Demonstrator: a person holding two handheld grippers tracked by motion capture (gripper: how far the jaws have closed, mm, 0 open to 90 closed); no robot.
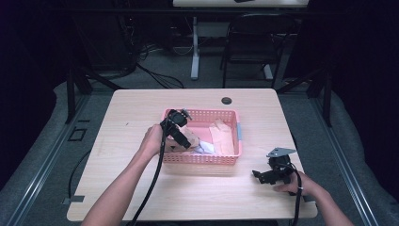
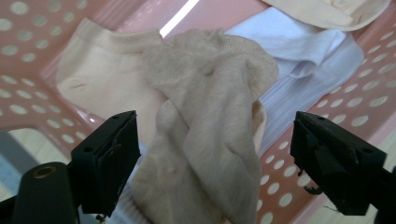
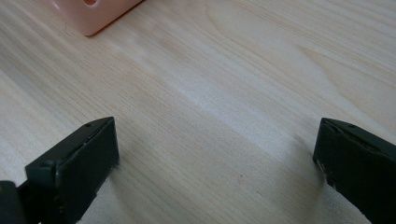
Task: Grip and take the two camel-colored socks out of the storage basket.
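The left gripper (image 2: 212,154), jaws spread wide, hangs over the pink basket (image 1: 234,123) with a crumpled beige sock (image 2: 205,130) lying directly between them, its length running away from the camera, while the right gripper (image 3: 215,163) rests open-jawed on the bare tabletop (image 3: 243,70), well apart

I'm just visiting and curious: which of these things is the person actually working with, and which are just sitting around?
In use:
left gripper, jaws open over the beige sock
pink basket
white sock

Lying about:
right gripper, open on the table
chair
floor cables
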